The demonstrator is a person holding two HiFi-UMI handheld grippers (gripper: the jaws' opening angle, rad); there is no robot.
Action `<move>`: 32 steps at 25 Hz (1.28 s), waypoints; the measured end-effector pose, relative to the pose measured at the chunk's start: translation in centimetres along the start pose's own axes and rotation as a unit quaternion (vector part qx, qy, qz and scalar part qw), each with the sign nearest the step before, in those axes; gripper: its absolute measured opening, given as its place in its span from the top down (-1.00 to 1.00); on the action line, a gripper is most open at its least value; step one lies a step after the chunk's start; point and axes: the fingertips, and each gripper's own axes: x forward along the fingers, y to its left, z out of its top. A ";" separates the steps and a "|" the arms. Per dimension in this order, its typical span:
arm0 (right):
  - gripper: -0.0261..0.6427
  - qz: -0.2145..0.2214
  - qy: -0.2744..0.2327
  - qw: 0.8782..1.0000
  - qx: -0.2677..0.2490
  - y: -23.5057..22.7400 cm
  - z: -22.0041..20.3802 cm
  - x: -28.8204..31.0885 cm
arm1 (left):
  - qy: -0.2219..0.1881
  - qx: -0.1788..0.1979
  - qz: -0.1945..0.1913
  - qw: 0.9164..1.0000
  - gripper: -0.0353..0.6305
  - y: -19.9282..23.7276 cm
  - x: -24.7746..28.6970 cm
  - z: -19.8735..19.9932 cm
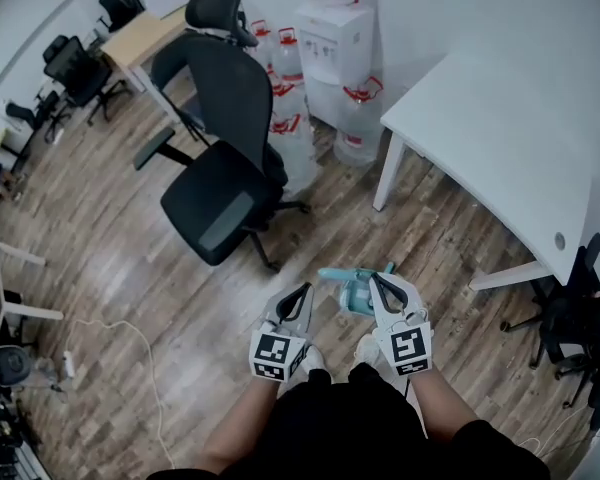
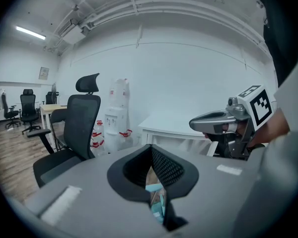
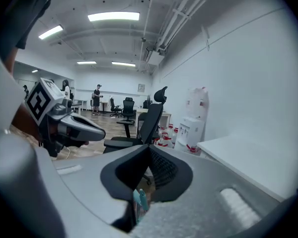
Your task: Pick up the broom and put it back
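so: pick-up step, not yet made. left gripper and right gripper are held side by side in front of the person, pointing ahead. each gripper's own view shows its jaws together at the tips, nothing between the pads. the broom, if the small teal thing is it, lies on the wood floor just ahead, between the 2 grippers and close by the right one's tips; judged not held.

next move, as a judgement: 1 gripper parts its jaws, goes down to the teal thing and closes on it. where it goes back to, no view tells.

views: only the head view gives the teal thing's outline, with the office chair beyond it to the left and the white table to the right. the 2 gripper views give just a teal sliver below the closed pads, but show the jaw state plainly. the right gripper view alone shows people far down the room.
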 end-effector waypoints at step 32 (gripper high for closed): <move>0.92 -0.103 -0.165 0.980 -0.035 -5.9 14.5 -4.1 | -0.163 0.071 -0.023 0.984 0.85 0.1 0.2 15.7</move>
